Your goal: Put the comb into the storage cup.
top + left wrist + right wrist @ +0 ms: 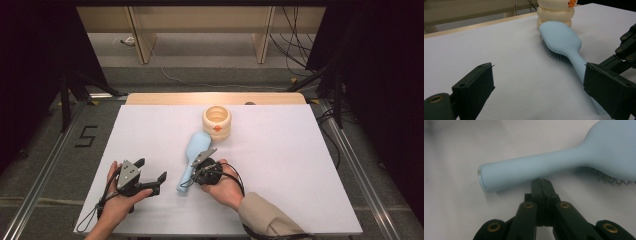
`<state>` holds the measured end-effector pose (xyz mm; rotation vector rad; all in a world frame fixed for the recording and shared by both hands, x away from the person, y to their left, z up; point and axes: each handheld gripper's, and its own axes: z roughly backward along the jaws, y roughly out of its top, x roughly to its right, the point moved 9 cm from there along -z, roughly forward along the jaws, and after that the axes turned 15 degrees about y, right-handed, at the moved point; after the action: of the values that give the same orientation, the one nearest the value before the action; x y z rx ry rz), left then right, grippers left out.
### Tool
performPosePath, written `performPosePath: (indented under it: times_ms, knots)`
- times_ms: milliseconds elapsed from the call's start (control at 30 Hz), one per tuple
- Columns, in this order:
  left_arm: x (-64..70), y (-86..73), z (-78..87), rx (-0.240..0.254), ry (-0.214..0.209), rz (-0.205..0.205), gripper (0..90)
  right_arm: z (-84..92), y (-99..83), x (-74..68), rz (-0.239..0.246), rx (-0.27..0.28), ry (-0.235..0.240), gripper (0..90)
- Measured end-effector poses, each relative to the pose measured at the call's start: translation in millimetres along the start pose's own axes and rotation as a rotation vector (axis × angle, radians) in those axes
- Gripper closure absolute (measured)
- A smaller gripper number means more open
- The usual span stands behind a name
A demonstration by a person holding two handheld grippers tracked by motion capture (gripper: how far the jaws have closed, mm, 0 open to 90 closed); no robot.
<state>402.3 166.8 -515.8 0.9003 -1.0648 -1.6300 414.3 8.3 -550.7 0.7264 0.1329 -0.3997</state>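
On the white table (300,165) a blue brush (194,152) lies bristles-down before a cream ring stack (217,122). Right gripper (541,182), shut and empty, noses its handle; left gripper (151,176) gapes beside. Open before grasping.

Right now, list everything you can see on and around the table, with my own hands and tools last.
hairbrush: one, light blue, bristles down, mid-table
ringed pot: one, cream with an orange spot, beyond the brush head
table: one, white top, wooden far edge
floor cables: several, dark, behind the table
left tongs: one, black, open, left of the handle
right tongs: one, black, shut, tips at the brush handle
hands: two, one on each tool
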Motion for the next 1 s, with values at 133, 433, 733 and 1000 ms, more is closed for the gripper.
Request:
performPosePath:
  times_ms: [133, 433, 733, 1000]
  knots:
    - [0.2, 0.0, -0.3, 0.000, 0.000, 0.001, 9.0, -2.4, 3.8, -1.3, 0.001, 0.005, 0.004, 90.0]
    - [0.6, -0.4, -0.6, -0.002, -0.006, 0.010, 8.8, -11.3, 12.3, -3.7, 0.003, 0.004, 0.019, 90.0]
    - [0.3, -0.7, -0.8, -0.005, -0.006, 0.016, 9.0, -18.3, 20.5, -5.7, 0.002, 0.010, 0.030, 90.0]
    - [0.9, -1.1, -0.8, -0.008, -0.011, 0.018, 9.3, -19.2, 22.4, -6.1, -0.004, 0.020, 0.031, 89.4]
